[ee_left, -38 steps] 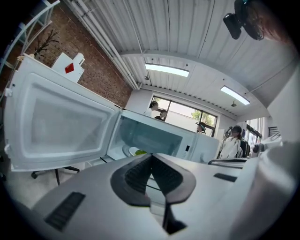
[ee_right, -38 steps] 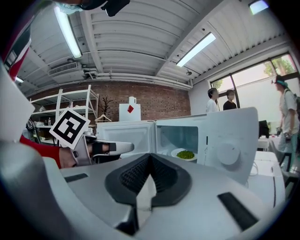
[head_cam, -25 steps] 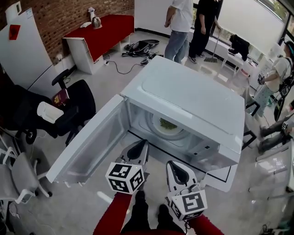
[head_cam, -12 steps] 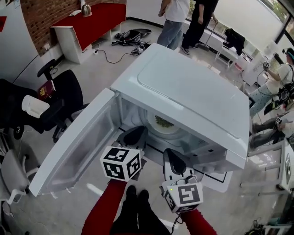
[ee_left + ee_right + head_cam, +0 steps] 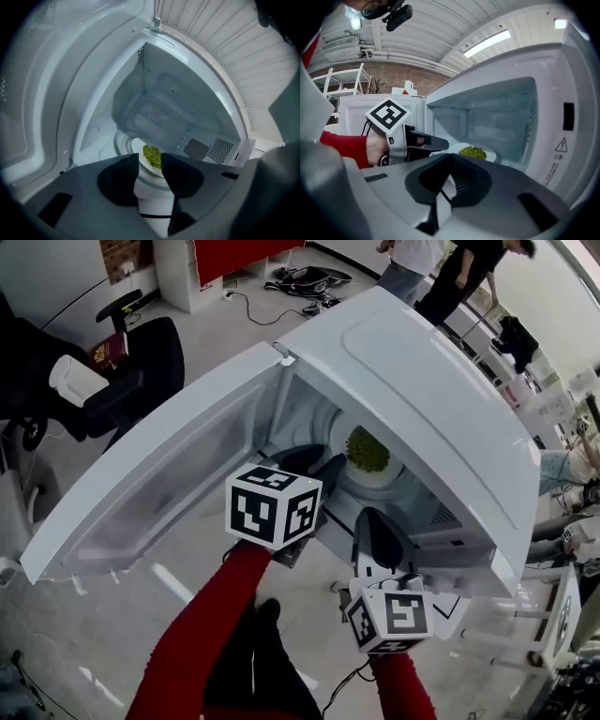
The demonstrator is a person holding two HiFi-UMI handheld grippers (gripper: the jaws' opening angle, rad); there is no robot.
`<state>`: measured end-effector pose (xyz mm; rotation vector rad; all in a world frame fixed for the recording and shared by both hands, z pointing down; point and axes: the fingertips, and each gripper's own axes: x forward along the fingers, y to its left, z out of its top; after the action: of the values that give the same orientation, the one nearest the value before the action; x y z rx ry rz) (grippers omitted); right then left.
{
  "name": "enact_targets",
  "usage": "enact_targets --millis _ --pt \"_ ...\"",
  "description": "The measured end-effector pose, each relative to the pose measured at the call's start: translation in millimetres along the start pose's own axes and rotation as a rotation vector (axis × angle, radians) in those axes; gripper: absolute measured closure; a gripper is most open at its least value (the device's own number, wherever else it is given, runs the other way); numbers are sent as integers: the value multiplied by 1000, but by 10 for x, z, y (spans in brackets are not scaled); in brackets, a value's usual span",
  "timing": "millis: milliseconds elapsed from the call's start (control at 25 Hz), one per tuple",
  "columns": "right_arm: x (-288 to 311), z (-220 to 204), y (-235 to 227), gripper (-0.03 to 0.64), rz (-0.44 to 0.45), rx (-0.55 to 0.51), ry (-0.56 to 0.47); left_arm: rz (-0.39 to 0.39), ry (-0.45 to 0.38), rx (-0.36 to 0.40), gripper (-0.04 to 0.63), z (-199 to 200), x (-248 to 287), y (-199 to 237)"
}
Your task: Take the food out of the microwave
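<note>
The food (image 5: 367, 449), a heap of small green bits that look like peas, sits on a white plate (image 5: 364, 480) in the middle of the microwave (image 5: 424, 381) floor. It is still inside the cavity, and the door (image 5: 159, 474) is swung wide to your left.

A second ago both of your grippers hung outside, short of the opening. Now the left gripper (image 5: 315, 465) has its tips past the threshold, just beside the plate's near rim. The right gripper (image 5: 373, 524) has come up to the mouth on the right side.

The bigger change is at the left jaws. They were together and are now opening, and in the left gripper view the plate and the food show in the gap between them. Nothing is pinched yet: the pads stand clear of the rim, which looks to lie just ahead of the tips. Your right gripper's jaws meet at the tips with nothing between them.

So the approach looks finished and the grasp comes next. I'd judge that you need to ease the left gripper forward until the rim sits between the pads, and only then close. Watch the tilt when you draw the plate out. The heap is loose and could roll off a shallow plate, and the plate must clear the lower edge of the opening.
</note>
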<state>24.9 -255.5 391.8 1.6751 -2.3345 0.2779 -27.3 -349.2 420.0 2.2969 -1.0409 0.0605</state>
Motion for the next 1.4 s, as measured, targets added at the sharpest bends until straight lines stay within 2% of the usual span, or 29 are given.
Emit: enact_targets --millis 200,400,520,720,920,1080,1400 --pt "36 15 35 603 27 -39 -3 -7 22 -111 449 72 100 86" --pt "50 3 34 603 34 -42 10 -31 72 -271 449 151 194 166" --pt "64 67 29 603 39 -52 2 -22 101 -326 449 174 249 204" --pt "102 151 30 603 50 -81 -7 42 152 -365 449 103 295 292" --pt "114 197 -120 603 25 -83 -5 111 198 -405 449 114 358 271" --pt "118 170 -168 603 15 -77 4 118 248 -458 449 54 400 232" --pt "104 198 -160 603 29 -74 -10 150 264 -491 449 35 421 234"
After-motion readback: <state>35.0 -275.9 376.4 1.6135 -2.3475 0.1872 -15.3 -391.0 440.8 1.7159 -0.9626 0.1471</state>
